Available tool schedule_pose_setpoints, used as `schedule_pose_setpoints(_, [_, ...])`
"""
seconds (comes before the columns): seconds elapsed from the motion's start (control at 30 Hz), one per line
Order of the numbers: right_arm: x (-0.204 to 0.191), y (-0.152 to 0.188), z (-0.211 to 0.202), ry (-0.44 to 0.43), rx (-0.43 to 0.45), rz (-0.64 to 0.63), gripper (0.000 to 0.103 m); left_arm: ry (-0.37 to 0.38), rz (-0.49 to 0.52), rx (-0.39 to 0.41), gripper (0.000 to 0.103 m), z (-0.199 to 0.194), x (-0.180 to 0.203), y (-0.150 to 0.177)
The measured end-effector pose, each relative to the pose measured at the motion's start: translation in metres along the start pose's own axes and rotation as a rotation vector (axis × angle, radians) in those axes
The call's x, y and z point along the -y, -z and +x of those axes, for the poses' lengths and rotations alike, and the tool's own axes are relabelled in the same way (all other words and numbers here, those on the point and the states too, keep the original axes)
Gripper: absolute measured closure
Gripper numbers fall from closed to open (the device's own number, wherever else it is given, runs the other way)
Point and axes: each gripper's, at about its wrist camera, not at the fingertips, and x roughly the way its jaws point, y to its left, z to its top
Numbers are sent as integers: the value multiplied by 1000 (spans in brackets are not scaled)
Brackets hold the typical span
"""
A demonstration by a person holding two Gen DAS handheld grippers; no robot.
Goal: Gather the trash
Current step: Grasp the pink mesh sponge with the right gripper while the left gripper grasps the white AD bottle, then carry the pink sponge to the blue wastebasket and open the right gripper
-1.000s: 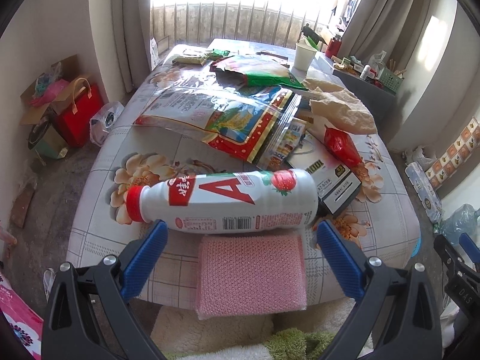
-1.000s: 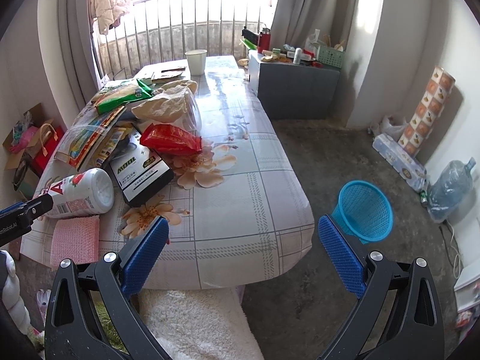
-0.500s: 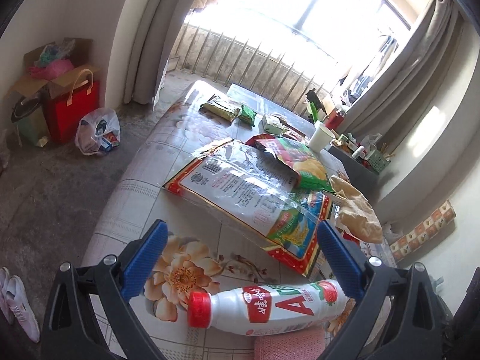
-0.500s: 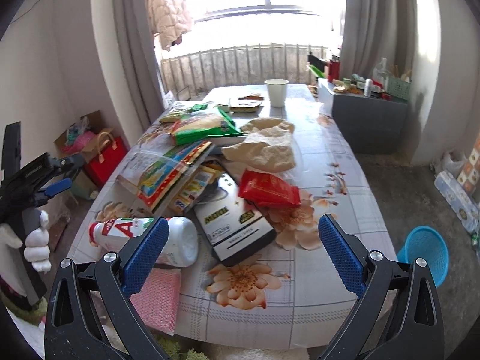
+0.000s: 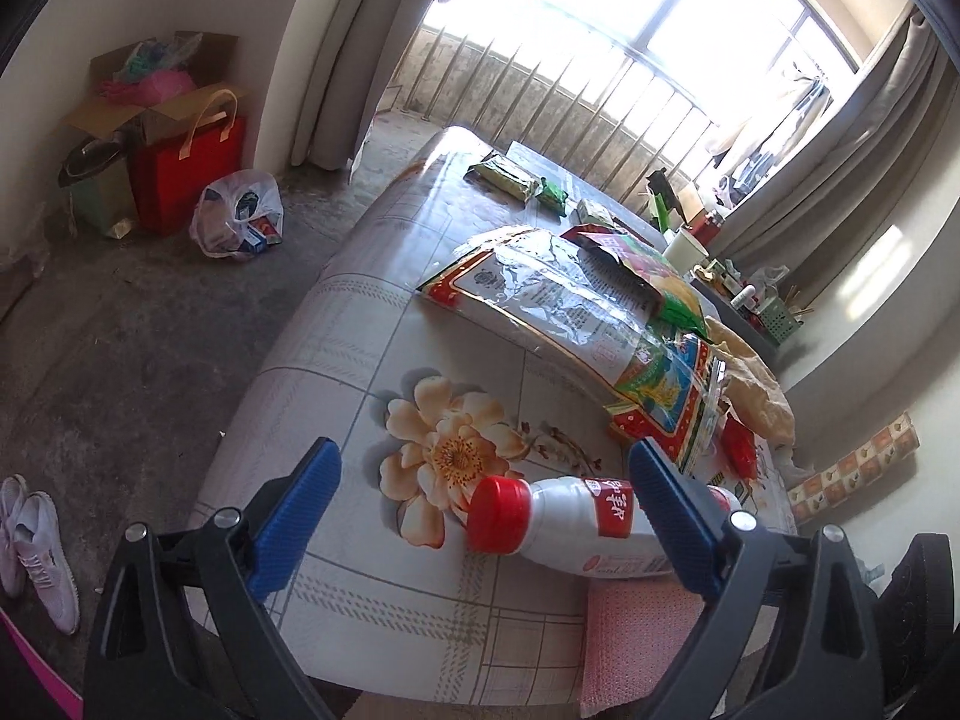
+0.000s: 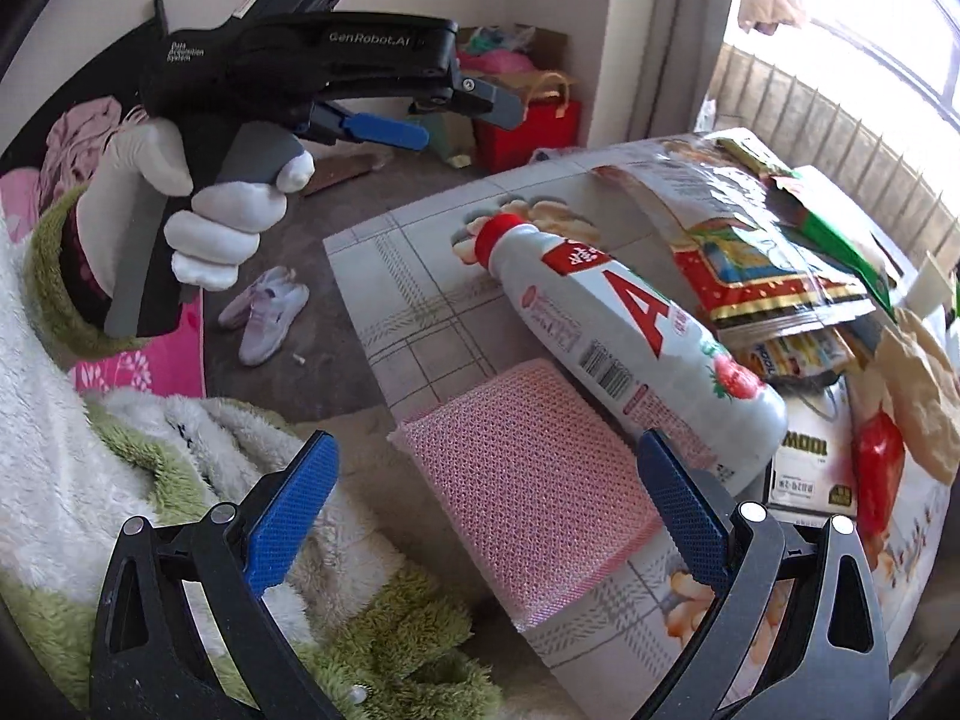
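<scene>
A white bottle (image 5: 576, 519) with a red cap lies on its side near the table's front edge, also in the right wrist view as the bottle (image 6: 636, 342). My left gripper (image 5: 486, 516) hangs open above the flower print, the bottle's cap between its fingers' line of sight. My right gripper (image 6: 486, 501) is open over a pink mesh cloth (image 6: 528, 486) that overhangs the table edge. A large crinkled snack bag (image 5: 570, 312), a green packet (image 5: 666, 294), a brown paper bag (image 5: 750, 384) and a red wrapper (image 6: 879, 462) lie further along the table.
In the right wrist view a gloved hand holds the left gripper's black body (image 6: 288, 54) above the floor. A red gift bag (image 5: 186, 168), a cardboard box (image 5: 150, 90), a plastic bag (image 5: 237, 222) and white shoes (image 5: 36, 546) lie on the floor left. The tablecloth (image 5: 384, 576) is checked.
Both views have swung left. The left gripper rose and turned toward the floor side; the right gripper swung from the table's right end to above the pink cloth and bottle.
</scene>
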Motion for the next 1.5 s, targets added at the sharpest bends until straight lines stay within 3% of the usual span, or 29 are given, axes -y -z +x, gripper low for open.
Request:
schedule_pose_setpoints(0.1, [1, 1, 17, -27, -61, -82, 8, 5, -23, -2, 9, -7, -6, 8])
schedule_pose_setpoints(0.23, [-1, 7, 31, 26, -115, -170, 8, 22, 7, 8, 11, -18, -4, 15])
schedule_pose_setpoints(0.5, [13, 16, 40, 45, -128, -36, 11, 152, 181, -23, 13, -8, 24, 4])
schedule_pose_setpoints(0.6, [16, 19, 40, 69, -122, 22, 17, 209, 295, -67, 14, 9, 44, -2])
schedule_pose_setpoints(0.77, [26, 27, 31, 95, -116, 156, 18, 288, 576, -162, 14, 35, 90, -1])
schedule_pose_setpoints(0.9, [30, 37, 25, 148, -122, 231, 19, 285, 793, -244, 14, 59, 119, 10])
schedule_pose_setpoints(1.1, [38, 54, 9, 215, -154, 328, 19, 255, 992, -360, 14, 93, 138, 33])
schedule_pose_setpoints(1.2, [42, 63, 2, 240, -172, 368, 20, 240, 1054, -395, 15, 104, 141, 42])
schedule_pose_setpoints(1.33, [49, 73, -6, 261, -179, 415, 21, 190, 1130, -397, 24, 108, 145, 51])
schedule_pose_setpoints(1.5, [56, 81, -16, 269, -160, 465, 22, 154, 1137, -421, 26, 107, 151, 55])
